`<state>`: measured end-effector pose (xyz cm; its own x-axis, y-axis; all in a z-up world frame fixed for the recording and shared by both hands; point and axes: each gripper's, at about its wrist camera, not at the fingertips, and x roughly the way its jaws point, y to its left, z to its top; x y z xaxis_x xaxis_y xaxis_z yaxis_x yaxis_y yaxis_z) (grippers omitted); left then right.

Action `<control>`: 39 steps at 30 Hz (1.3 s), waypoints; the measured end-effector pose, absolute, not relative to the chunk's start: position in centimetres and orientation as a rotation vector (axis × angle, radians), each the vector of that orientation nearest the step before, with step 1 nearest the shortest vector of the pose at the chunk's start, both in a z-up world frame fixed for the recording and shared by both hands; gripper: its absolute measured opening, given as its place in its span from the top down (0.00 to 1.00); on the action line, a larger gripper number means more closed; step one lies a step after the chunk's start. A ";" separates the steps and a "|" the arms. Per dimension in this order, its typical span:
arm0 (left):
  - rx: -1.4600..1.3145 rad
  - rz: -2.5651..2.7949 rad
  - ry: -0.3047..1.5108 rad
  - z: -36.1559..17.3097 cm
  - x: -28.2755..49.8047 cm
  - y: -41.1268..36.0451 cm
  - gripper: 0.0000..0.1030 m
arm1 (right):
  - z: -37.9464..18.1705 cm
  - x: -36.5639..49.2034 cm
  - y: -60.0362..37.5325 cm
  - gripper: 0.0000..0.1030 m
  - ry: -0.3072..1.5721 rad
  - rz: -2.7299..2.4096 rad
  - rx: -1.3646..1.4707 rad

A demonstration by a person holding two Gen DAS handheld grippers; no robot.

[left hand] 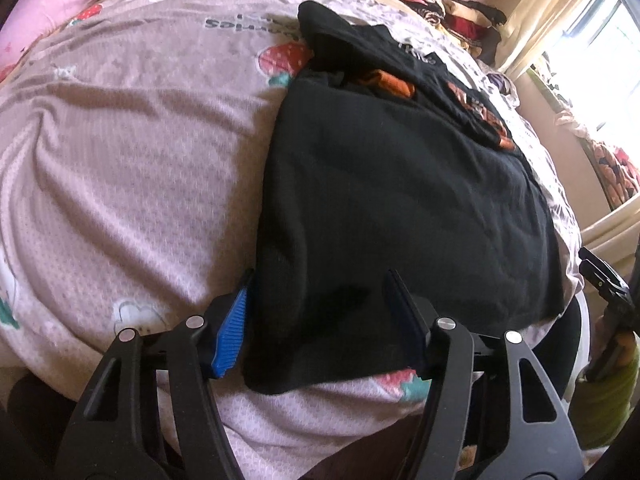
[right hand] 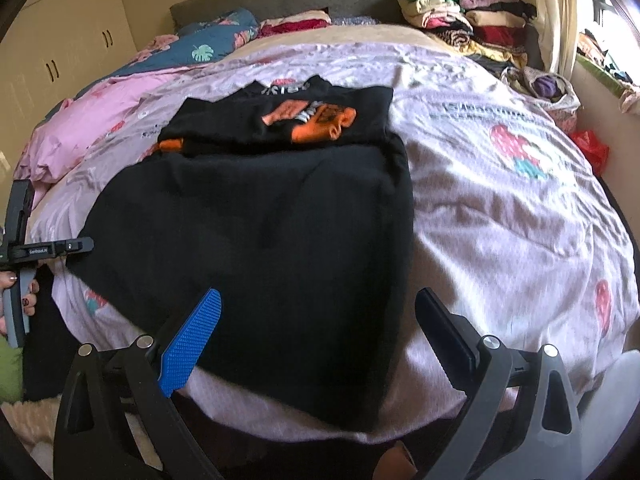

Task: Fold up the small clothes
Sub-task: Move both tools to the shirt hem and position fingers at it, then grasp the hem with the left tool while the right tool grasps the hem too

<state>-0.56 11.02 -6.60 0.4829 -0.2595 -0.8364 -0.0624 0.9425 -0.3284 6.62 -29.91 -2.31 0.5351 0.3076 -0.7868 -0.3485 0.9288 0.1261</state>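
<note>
Most of the room is taken up by a bed (right hand: 500, 208) spread with a pale pink sheet (left hand: 132, 168) printed with strawberries. At its head lie a pink quilt (right hand: 84, 120) and a blue leaf-patterned pillow (right hand: 216, 40), and beside them, toward the window, stands a stack of folded clothes (right hand: 472, 20). Cream cupboards (right hand: 60, 40) line the wall on the other side.

On the sheet, near the foot edge, lies a black garment (right hand: 256, 216) with an orange and white print (right hand: 316, 118) at its far end. Its near part is laid flat as a plain black panel, with the printed part showing beyond it.

Over the near left corner of that panel sits the left gripper (left hand: 320, 320), jaws partly spread; the cloth lies between the blue pads, the left pad at the cloth's side edge, and I cannot tell whether they press on it. Over the near right corner hangs the right gripper (right hand: 320, 316), jaws wide, the blue pad over the black cloth and the other pad over bare sheet beyond its right edge. A hand (right hand: 16, 304) with painted nails holds the left gripper's handle.
</note>
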 end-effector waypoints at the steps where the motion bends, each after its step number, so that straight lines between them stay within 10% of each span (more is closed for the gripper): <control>1: -0.334 -0.124 1.068 -6.7 -0.7 11.0 0.46 | -2.6 6.4 -30.1 0.06 0.939 0.393 -0.046; 14: -0.312 -0.117 1.087 -7.2 -1.8 11.0 0.46 | -6.1 5.2 -31.9 0.34 1.060 0.413 0.009; 23: -0.338 -0.116 1.093 -7.6 -1.8 11.6 0.47 | -7.2 5.2 -32.2 0.76 1.096 0.444 0.027; 31: -0.389 -0.098 1.078 -7.3 -1.9 12.9 0.93 | -3.8 4.7 -32.3 0.92 0.961 0.508 0.054; 39: -0.401 -0.132 0.947 -3.2 -2.8 13.0 0.97 | -0.4 5.2 -34.0 0.92 0.837 0.489 0.123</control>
<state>-2.76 13.02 -3.19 0.5821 -0.2832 -0.7622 -0.0638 0.9186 -0.3900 5.21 -33.99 -0.44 0.5659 0.4626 -0.6825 -0.3676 0.8825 0.2934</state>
